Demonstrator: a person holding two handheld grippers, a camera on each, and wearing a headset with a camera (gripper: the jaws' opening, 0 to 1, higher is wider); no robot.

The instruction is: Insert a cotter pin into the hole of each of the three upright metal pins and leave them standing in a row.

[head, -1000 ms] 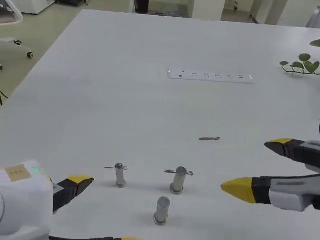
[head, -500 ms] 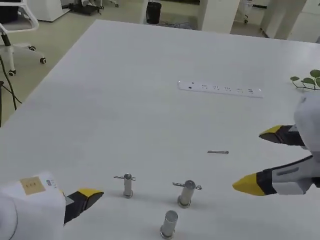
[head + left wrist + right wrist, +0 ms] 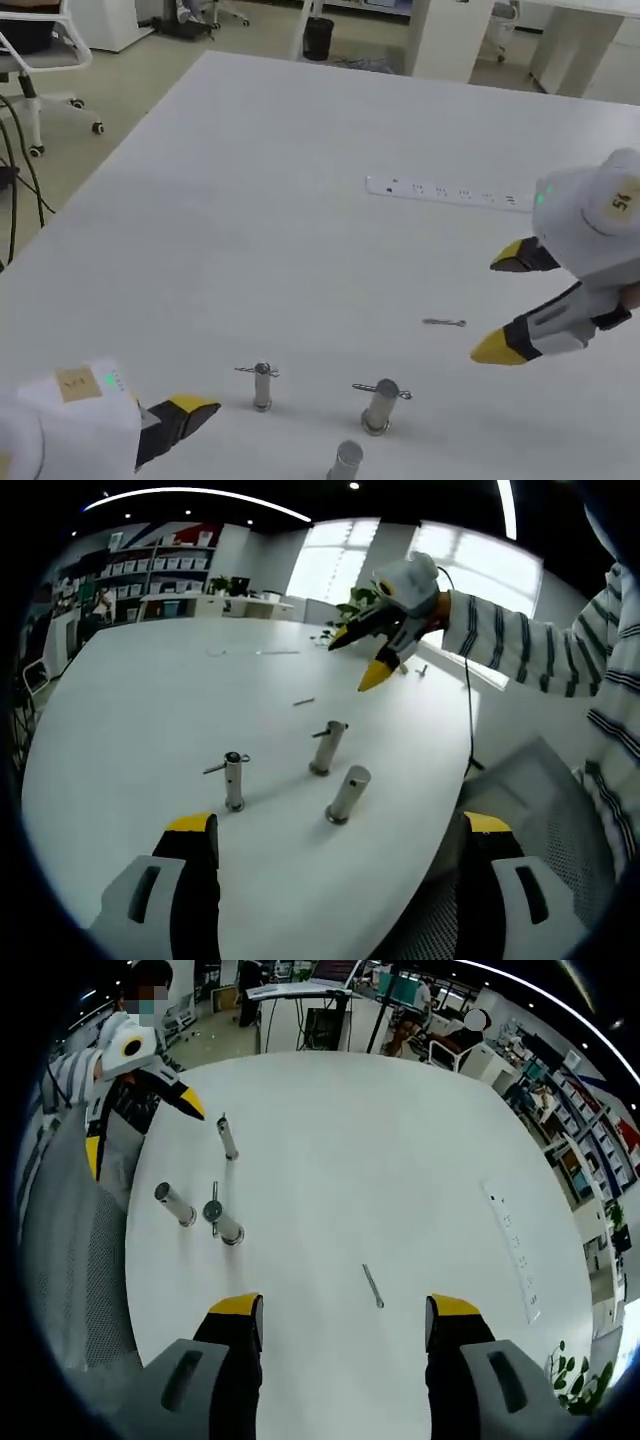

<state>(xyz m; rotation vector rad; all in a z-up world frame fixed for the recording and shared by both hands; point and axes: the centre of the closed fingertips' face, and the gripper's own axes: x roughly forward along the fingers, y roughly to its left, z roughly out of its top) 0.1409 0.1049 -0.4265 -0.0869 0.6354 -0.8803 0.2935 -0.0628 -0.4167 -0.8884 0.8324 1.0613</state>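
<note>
Fingers (image 3: 236,1312) of our right gripper (image 3: 490,308) gape wide, empty, near the loose cotter pin (image 3: 444,322); left gripper (image 3: 338,824) likewise. Flat on the bench (image 3: 250,200), that pin may skid when pinched.

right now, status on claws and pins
Left claw open, empty. Right claw open, loose cotter pin ahead. Two upright pins carry cotters, third pin bare. Power strip farther back, not in the way.

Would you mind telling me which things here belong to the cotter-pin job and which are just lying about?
Job: left metal pin, cotter fitted; right metal pin, cotter fitted; bare metal pin; loose cotter pin.
Lying about: power strip; office chair; dark bin.
</note>
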